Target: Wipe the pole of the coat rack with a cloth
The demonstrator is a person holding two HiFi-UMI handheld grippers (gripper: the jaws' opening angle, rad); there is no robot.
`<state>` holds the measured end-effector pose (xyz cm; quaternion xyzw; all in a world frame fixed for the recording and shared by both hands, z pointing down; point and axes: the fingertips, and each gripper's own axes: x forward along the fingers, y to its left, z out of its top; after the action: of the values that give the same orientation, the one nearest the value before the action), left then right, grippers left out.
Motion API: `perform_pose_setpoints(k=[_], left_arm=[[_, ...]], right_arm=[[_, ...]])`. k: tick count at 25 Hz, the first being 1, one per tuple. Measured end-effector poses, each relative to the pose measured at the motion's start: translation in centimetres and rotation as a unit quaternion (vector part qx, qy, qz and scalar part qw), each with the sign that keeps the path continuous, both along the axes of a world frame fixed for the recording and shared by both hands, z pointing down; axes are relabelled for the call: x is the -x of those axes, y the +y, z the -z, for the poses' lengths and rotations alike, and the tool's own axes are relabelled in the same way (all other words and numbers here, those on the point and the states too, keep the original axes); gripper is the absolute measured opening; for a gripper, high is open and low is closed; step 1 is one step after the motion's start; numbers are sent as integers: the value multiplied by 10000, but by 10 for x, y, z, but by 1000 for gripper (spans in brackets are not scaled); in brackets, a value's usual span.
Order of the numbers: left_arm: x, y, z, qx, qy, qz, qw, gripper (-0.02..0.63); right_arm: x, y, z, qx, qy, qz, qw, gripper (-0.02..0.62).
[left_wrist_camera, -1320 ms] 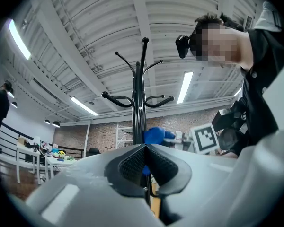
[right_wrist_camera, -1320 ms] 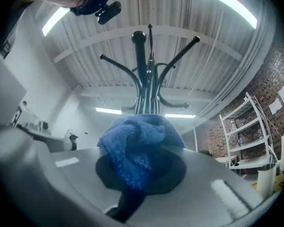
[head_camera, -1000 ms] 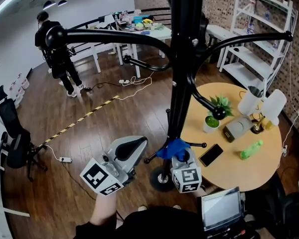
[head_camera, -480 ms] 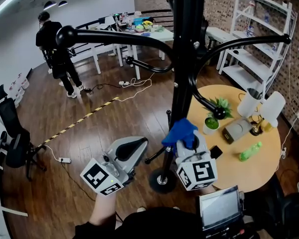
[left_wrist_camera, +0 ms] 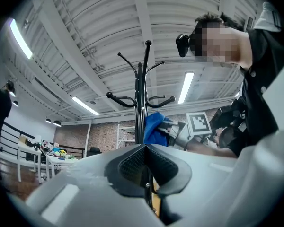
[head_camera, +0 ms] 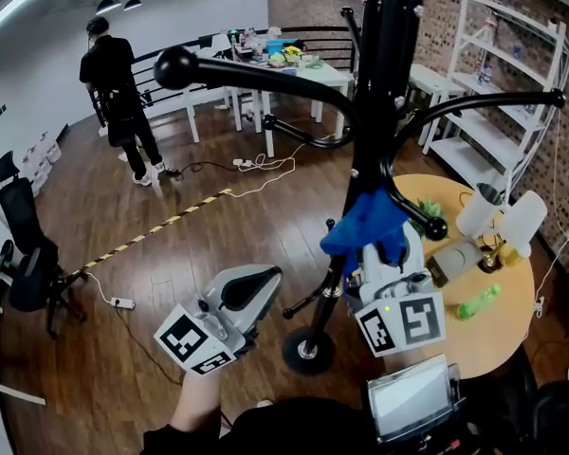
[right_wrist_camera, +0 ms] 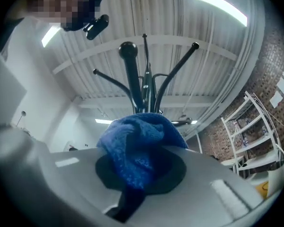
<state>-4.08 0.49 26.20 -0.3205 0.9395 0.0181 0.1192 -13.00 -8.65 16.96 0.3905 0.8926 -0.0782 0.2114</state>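
1. At the tips of the right gripper (head_camera: 372, 246), the blue cloth (head_camera: 365, 224) sits bunched against the black pole (head_camera: 381, 93) of the coat rack. It is level with the lowest curved hook (head_camera: 419, 214), which passes just to the gripper's right.
2. In the right gripper view we see the jaws clamped on the cloth. It spills over the tips in a thick wad and covers the stretch of pole directly ahead, while the pole and its hooks rise beyond.
3. The left gripper (head_camera: 263, 277) is lower and to the left of the right one, clear of the pole. Its jaws are pressed together with nothing between them. It points up at the pole, and in its own view we see the cloth on the pole's right side.
4. Below and between the two grippers, the rack's round base (head_camera: 308, 349) stands on the wooden floor (head_camera: 171, 273).
5. To the right of the right gripper, a round yellow table (head_camera: 479, 337) carries a green bottle (head_camera: 477, 301).
6. Far ahead of the left gripper, a person in black (head_camera: 119, 93) stands by a railing. An office chair (head_camera: 24, 254) stands well off to that gripper's left.
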Motion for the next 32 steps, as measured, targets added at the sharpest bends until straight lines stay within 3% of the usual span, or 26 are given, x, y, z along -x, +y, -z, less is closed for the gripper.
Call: perform_pose_setpoints(k=[5,10,15,17,20,25,29,32], left_arm=[[8,0,-5,-8,48,1,10000,-8],[9,-7,-4,36,82,-131,9999,-8],[13,-15,-5,71,103,-223,9997,-8],[15,-17,-4,67,82,-225,9997,-8],[13,-16,-5,75,74,-212,9997,-8],[8,-11,-3,72,18,-128,9999,-8],[2,-6,0,35,-19,-58,10000,-8],[-1,-2,-1,28,-36,-25,10000,-8]], right_arm=[[4,2,-125,-786,829,-145,9933,23],[3,6,-259,-1740,1677,-143,9703,23],[6,5,-303,-2248,2144,-107,9505,23],[8,5,-289,-2184,2208,-89,9505,23],[5,7,-236,-1675,2037,-53,9646,23],[1,7,-91,-680,784,63,9946,23],[-1,3,2,-140,156,229,9995,23],[-2,3,32,41,-53,269,9996,23]])
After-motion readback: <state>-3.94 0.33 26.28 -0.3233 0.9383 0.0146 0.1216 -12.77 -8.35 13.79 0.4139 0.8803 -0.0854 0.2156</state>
